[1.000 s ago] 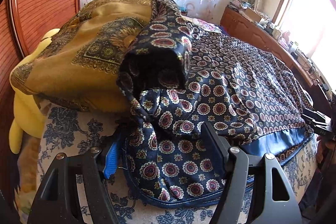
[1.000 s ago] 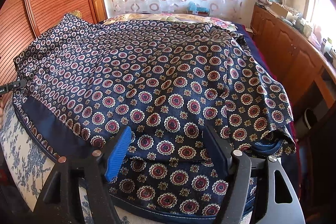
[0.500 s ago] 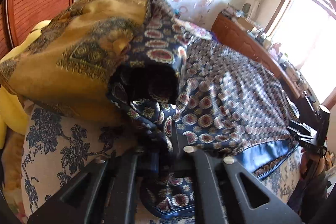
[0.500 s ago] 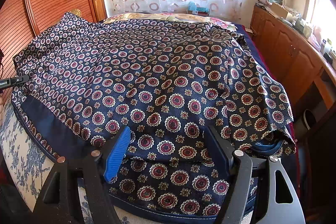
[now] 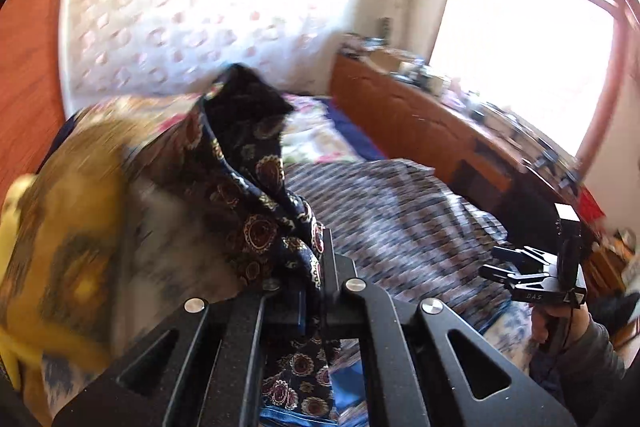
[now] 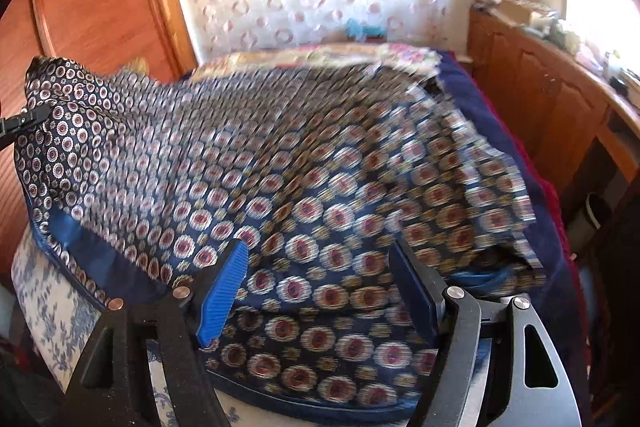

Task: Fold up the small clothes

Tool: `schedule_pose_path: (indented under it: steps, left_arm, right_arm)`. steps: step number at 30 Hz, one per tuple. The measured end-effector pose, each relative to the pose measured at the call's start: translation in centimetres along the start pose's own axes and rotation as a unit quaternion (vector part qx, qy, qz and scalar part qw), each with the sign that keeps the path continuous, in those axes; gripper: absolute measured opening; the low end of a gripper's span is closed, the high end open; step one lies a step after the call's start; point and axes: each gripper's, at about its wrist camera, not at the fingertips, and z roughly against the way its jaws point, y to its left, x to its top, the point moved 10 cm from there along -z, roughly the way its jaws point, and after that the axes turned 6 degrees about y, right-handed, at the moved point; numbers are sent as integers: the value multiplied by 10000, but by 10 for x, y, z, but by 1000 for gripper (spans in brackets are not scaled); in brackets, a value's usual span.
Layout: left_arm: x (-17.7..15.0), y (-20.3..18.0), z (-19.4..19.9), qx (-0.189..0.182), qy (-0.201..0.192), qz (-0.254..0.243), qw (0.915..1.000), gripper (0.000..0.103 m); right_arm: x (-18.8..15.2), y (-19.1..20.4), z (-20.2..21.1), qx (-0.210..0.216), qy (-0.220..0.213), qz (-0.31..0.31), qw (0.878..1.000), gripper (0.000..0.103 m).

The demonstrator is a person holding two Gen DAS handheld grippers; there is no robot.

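The left tongs (image 5: pixel 316 291), apart a second earlier, had clamped on a corner of the navy patterned scarf (image 6: pixel 304 195) and lifted it off the bed (image 6: pixel 48 303), starting a fold. The right tongs (image 6: pixel 320 291) stayed apart over its near edge.

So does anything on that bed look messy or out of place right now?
One thing: the navy patterned cloth lies unevenly. The left gripper is shut on one corner, which stands bunched up in a twisted peak, while the rest is spread over the bed. The right gripper is open over the near edge. No tear or spill shows.
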Motion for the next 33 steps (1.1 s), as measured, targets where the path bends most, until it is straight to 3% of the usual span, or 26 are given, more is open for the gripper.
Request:
schedule_pose_path:
  steps: [9, 14, 16, 17, 21, 23, 25, 29, 33]
  left_arm:
    - [50, -148, -39, -751, 116, -1127, 9907, 4]
    - [44, -184, -51, -916, 334, -1374, 9857, 7]
    - [40, -187, -51, -955, 373, -1447, 9841, 38]
    - [38, -188, -50, -990, 362, -1474, 9834, 44]
    - [37, -184, -44, -924, 348, -1552, 9829, 46]
    - [38, -179, -45, -859, 322, -1530, 9840, 55]
    - [38, -169, -42, -787, 254, -1473, 9856, 79]
    - [33, -142, -41, -638, 257, -1265, 9896, 79]
    - [22, -109, -37, -250, 229, -1124, 9931, 79]
  right_arm:
    - [1, -40, 70, -148, -587, -221, 9979, 75]
    - [-9, -47, 80, -168, -625, -284, 9975, 75]
    - [-13, -47, 79, -182, -582, -261, 9978, 75]
    - [-14, -48, 78, -204, -570, -253, 9978, 75]
    - [-9, -46, 77, -218, -580, -257, 9977, 75]
    - [-4, -47, 75, -203, -591, -265, 9977, 75]
    - [-1, -45, 74, -196, -596, -235, 9978, 75]
    - [7, -39, 67, -156, -568, -142, 9982, 75]
    - [12, -27, 60, -50, -550, -39, 9985, 75]
